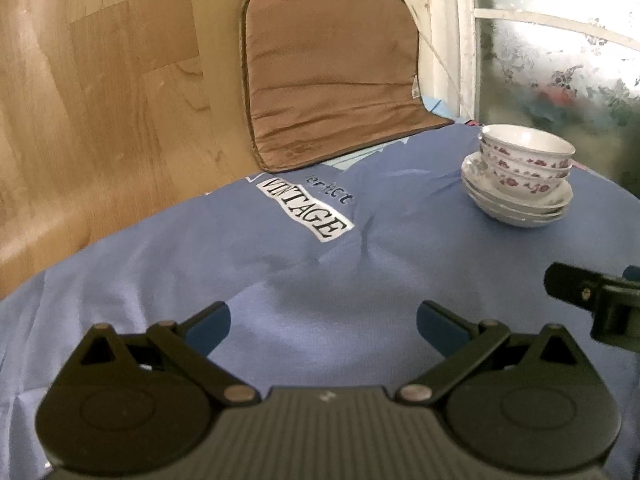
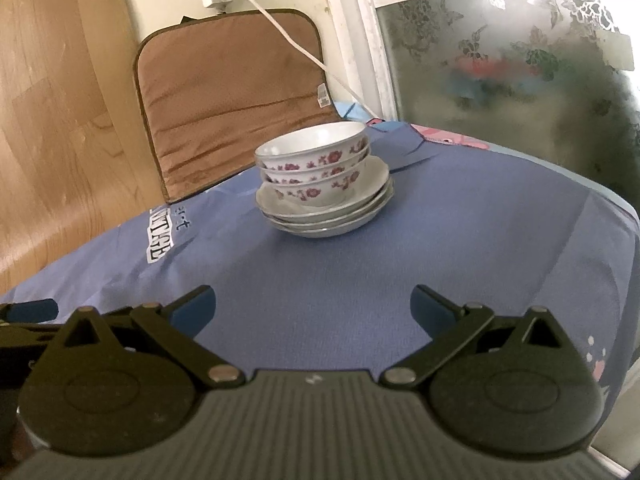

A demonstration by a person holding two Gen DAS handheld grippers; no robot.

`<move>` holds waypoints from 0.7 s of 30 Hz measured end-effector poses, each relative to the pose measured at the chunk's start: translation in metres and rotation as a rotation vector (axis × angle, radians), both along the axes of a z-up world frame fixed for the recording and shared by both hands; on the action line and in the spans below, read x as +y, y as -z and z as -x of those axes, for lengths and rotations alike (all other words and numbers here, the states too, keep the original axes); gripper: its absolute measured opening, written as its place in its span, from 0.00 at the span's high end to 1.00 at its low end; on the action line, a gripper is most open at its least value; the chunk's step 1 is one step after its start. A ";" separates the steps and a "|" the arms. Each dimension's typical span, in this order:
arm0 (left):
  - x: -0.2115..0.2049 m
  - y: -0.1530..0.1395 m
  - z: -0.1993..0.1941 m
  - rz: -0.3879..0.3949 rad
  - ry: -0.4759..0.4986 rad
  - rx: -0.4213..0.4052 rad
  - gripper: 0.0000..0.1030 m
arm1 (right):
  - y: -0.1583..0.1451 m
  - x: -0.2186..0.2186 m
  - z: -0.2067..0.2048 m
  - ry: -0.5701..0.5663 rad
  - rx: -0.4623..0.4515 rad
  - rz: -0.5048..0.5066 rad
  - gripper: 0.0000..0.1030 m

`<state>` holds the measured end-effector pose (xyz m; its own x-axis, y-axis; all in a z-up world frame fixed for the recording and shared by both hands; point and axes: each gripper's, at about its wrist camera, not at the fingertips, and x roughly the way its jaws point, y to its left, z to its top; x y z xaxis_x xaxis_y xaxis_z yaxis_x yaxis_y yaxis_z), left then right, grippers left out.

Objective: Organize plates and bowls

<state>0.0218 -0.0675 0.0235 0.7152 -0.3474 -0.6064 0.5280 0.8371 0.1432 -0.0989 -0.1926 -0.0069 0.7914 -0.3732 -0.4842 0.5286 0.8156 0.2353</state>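
Both grippers, left gripper (image 1: 323, 326) and right gripper (image 2: 313, 312), hover level, jaws spread.

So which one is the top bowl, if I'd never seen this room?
Find the blue cloth covering the table, then the single crockery pile in front of the brown cushion. Plain white plates form its base; the top bowl is the highest of three nested bowls with purple-red flowers, the only one showing its white inside.

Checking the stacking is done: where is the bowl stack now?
The bowl stack sits nested on the pile of plates on the blue cloth, ahead of both open tools, near the brown cushion.
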 end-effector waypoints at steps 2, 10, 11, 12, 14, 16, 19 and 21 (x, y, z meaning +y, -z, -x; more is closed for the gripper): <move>0.001 -0.001 -0.001 -0.003 -0.005 -0.006 0.00 | 0.000 0.001 -0.002 -0.004 -0.002 0.008 0.00; 0.004 -0.001 -0.005 0.002 -0.042 0.001 0.00 | 0.001 0.006 -0.009 -0.035 0.004 0.041 0.00; 0.004 -0.001 -0.007 0.001 -0.047 0.006 0.00 | 0.001 0.006 -0.009 -0.037 0.005 0.044 0.00; 0.005 0.000 -0.007 0.000 -0.053 0.010 0.00 | 0.001 0.006 -0.009 -0.037 0.005 0.044 0.00; 0.005 0.000 -0.008 0.000 -0.063 0.010 0.00 | 0.001 0.004 -0.009 -0.032 0.003 0.039 0.00; 0.005 0.000 -0.008 -0.001 -0.068 0.006 0.00 | 0.002 0.004 -0.009 -0.028 0.003 0.034 0.00; 0.005 0.000 -0.008 -0.007 -0.076 -0.002 0.00 | 0.001 0.004 -0.009 -0.031 0.000 0.039 0.00; 0.005 0.001 -0.008 -0.009 -0.084 -0.003 0.00 | 0.000 0.005 -0.008 -0.032 -0.005 0.047 0.00</move>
